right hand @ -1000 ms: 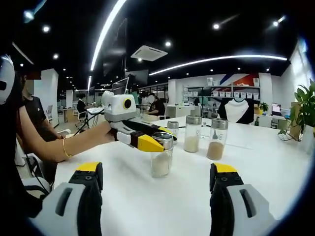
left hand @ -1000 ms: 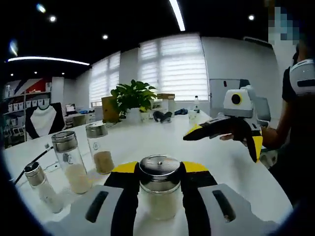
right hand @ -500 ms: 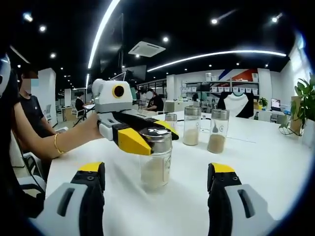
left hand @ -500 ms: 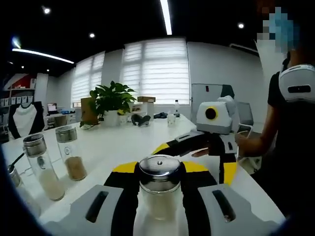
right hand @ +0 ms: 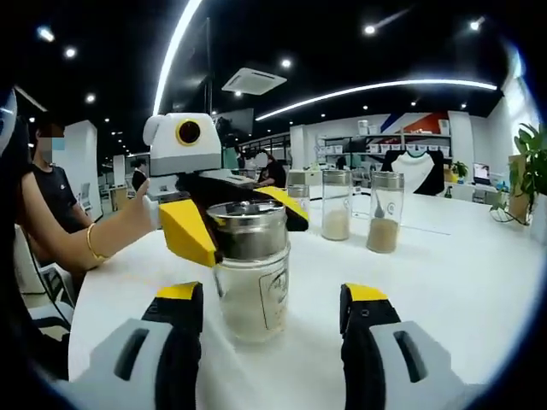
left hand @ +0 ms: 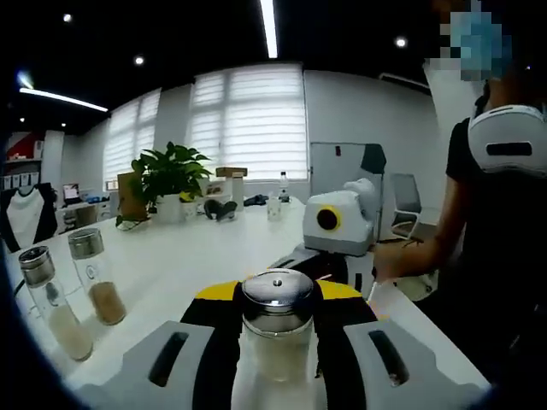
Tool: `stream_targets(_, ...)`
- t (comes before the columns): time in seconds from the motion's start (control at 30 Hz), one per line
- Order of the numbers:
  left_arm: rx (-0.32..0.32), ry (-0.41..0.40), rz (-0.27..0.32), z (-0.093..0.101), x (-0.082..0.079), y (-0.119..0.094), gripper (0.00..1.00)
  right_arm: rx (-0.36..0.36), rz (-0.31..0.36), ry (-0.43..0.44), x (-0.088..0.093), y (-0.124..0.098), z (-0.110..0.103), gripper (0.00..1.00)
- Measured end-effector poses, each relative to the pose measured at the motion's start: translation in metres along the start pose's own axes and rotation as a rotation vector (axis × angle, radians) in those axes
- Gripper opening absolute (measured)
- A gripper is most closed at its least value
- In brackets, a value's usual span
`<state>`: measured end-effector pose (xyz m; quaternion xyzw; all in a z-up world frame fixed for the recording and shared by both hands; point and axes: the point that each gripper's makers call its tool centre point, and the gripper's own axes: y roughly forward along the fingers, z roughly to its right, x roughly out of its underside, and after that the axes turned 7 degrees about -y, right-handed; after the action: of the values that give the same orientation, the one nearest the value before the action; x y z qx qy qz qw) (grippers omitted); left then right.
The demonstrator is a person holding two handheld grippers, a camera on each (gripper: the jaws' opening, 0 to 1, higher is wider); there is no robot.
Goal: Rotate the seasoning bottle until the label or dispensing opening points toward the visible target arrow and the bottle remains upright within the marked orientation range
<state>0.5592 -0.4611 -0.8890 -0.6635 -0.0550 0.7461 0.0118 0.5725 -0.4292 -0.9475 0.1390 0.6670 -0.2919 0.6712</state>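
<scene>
Left claw [left hand: 275,320] clamped on seasoning bottle [right hand: 250,269] (upright); right claw [right hand: 272,307] apart, flanking it.

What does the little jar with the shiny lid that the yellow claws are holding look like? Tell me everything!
The seasoning bottle is clear glass with a shiny metal cap and pale powder filling its lower part. A faint printed mark shows on its side. It stands upright on the white table. The left gripper clamps it just below the cap with black, yellow-tipped jaws. The right gripper waits open, one jaw on each side, not touching.
</scene>
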Motion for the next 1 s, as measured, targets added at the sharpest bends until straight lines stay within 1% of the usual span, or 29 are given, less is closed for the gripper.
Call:
stream_targets(0.07,0.013,-0.001,-0.001,0.002,0.000,0.000,0.34,-0.006,0.006,-0.002,0.001,0.000,-0.002,0.53)
stream_targets(0.2,0.016,0.007,-0.012,0.002,0.004,0.002,0.34,-0.017,0.009,-0.006,0.003,0.000,-0.005,0.42)
stream_targets(0.27,0.016,-0.008,-0.012,0.000,0.006,0.002,0.34,-0.030,0.014,-0.001,0.004,0.000,-0.009,0.38)
stream_targets(0.33,0.026,-0.012,-0.012,0.002,0.007,0.002,0.34,-0.053,0.030,0.008,0.004,0.001,-0.013,0.34)
stream_targets(0.37,0.027,-0.011,-0.012,0.002,0.006,0.002,0.34,-0.077,0.045,0.000,0.002,0.001,-0.018,0.31)
stream_targets(0.4,0.028,-0.013,-0.014,0.002,0.006,0.002,0.34,-0.044,0.046,-0.005,0.002,0.001,-0.014,0.31)
stream_targets(0.47,0.033,-0.002,-0.026,0.004,0.008,0.002,0.34,-0.053,0.032,-0.010,0.003,0.002,-0.017,0.31)
stream_targets(0.57,0.036,0.004,-0.031,0.005,0.009,0.003,0.34,-0.043,0.024,-0.021,0.004,0.001,-0.016,0.30)
stream_targets(0.63,0.043,-0.007,-0.025,0.005,0.008,0.003,0.34,-0.036,0.022,-0.004,0.003,0.001,-0.016,0.30)
stream_targets(0.67,0.046,-0.012,-0.022,0.005,0.008,0.003,0.34,-0.025,0.019,0.007,0.003,0.000,-0.017,0.30)
stream_targets(0.73,0.043,-0.017,-0.022,0.004,0.008,0.003,0.34,-0.001,0.014,-0.004,0.004,0.000,-0.015,0.30)
stream_targets(0.77,0.038,-0.014,-0.023,0.004,0.008,0.003,0.34,0.024,0.013,-0.036,0.004,-0.001,-0.011,0.30)
stream_targets(0.83,0.018,-0.004,-0.032,0.003,0.008,0.005,0.34,0.052,0.004,-0.050,0.005,-0.003,-0.008,0.30)
stream_targets(0.9,-0.009,-0.014,-0.034,0.000,0.009,0.007,0.34,0.078,-0.006,-0.042,0.007,-0.003,-0.005,0.30)
stream_targets(1.0,-0.053,-0.049,-0.008,-0.003,0.009,0.008,0.34,0.091,-0.001,-0.009,0.008,-0.002,-0.005,0.30)
